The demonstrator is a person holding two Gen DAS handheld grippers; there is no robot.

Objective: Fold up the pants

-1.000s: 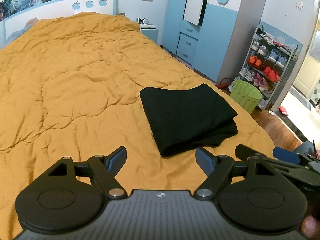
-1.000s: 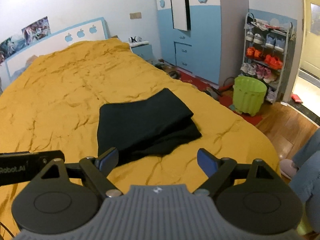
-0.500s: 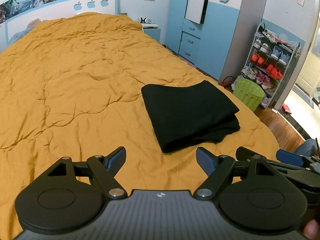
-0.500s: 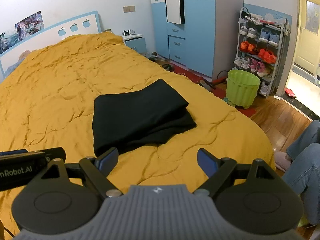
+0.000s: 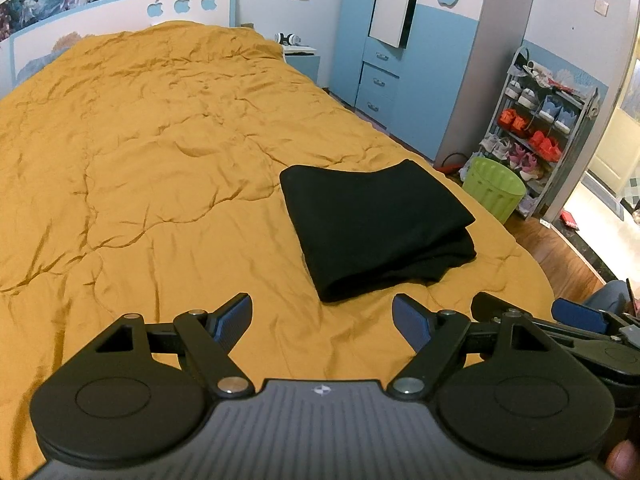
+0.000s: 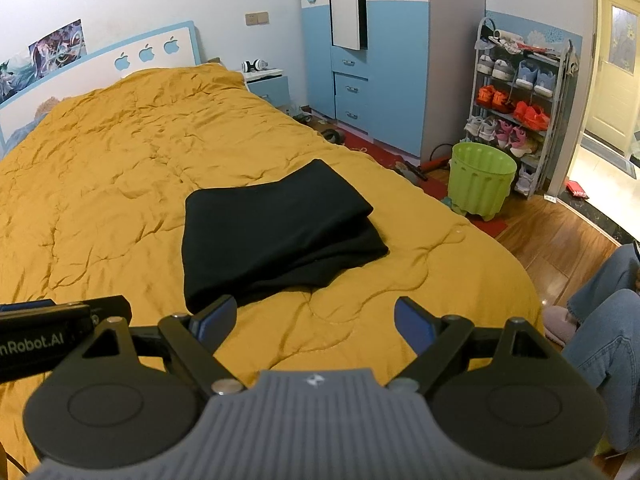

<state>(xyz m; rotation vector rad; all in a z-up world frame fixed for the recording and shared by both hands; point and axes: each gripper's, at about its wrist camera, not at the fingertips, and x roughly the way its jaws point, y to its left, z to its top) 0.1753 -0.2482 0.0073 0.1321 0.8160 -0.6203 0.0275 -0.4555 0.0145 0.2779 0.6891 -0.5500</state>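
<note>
Both grippers have drawn back a little from the folded black pants (image 5: 376,228) since a second ago, and the pants themselves lie as they did, in a neat layered rectangle on the mustard-yellow quilt (image 5: 152,168) toward the foot of the bed. In the left wrist view the left gripper (image 5: 322,318) hangs above the quilt with its blue-padded fingers (image 5: 234,320) spread wide and nothing between them; the pants sit just beyond its tips, apart from them. In the right wrist view the right gripper (image 6: 314,320) is likewise spread with nothing held, the near edge of the pants (image 6: 276,232) showing just past its left pad, though whether they touch cannot be told. The left gripper's black body (image 6: 44,336) shows at the left edge of that view. Beyond the bed stand a lime-green basket (image 6: 480,178), a shoe rack (image 6: 520,100) and a blue-and-white wardrobe (image 6: 372,52); the person's jeans-clad legs (image 6: 600,320) show at the right
</note>
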